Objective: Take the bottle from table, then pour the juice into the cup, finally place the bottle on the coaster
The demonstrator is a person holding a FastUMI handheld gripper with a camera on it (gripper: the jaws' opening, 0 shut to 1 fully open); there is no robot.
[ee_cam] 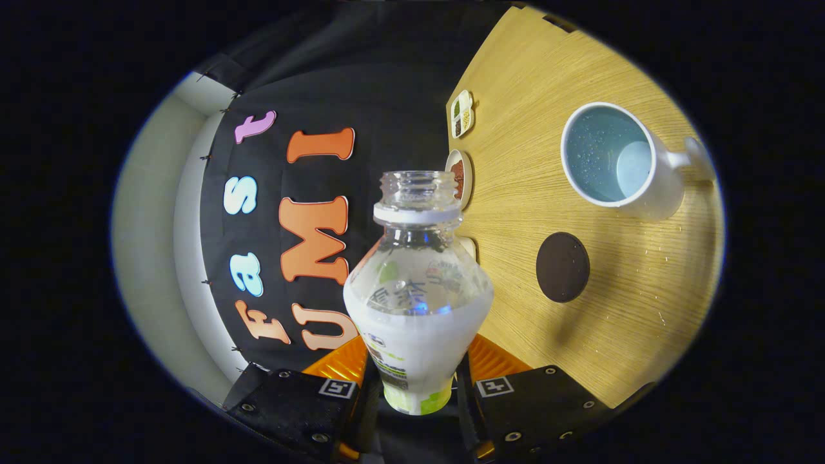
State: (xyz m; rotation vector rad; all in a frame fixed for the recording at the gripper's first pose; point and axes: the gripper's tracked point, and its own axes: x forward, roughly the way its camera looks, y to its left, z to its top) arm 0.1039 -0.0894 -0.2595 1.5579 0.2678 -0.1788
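- Wooden table [644, 309] seen rolled far over to one side, so gripper and bottle judged to be tipped well off upright.
- Open-necked clear bottle [417, 283] clamped between the two fingers of the gripper [417, 386], one finger pressing each side of its labelled lower body; cap off, mouth pointing ahead along the fingers.
- Bottle lifted clear of the table, touching nothing but the fingers; inside of the upper body looks clear, with no visible liquid reaching the neck.
- White cup [622, 161] standing on the table beyond the fingers and off toward the handle side, well apart from the bottle mouth; inside wet with droplets, a pale pool at the bottom.
- Dark round coaster [562, 267] lying bare on the table, nearer the bottle than the cup, between the two.
- Small snack dishes [461, 113] at the far table edge, out of the way.
- Step judged: pouring either finishing or done, since liquid sits in the cup and the mouth is nowhere over the rim; cannot tell for sure.
- Next move calls for: rolling the bottle back upright, carrying it over the coaster, lowering its base square onto the disc, then easing the fingers apart.
- Care needed: keeping the open mouth from dripping across the wood.
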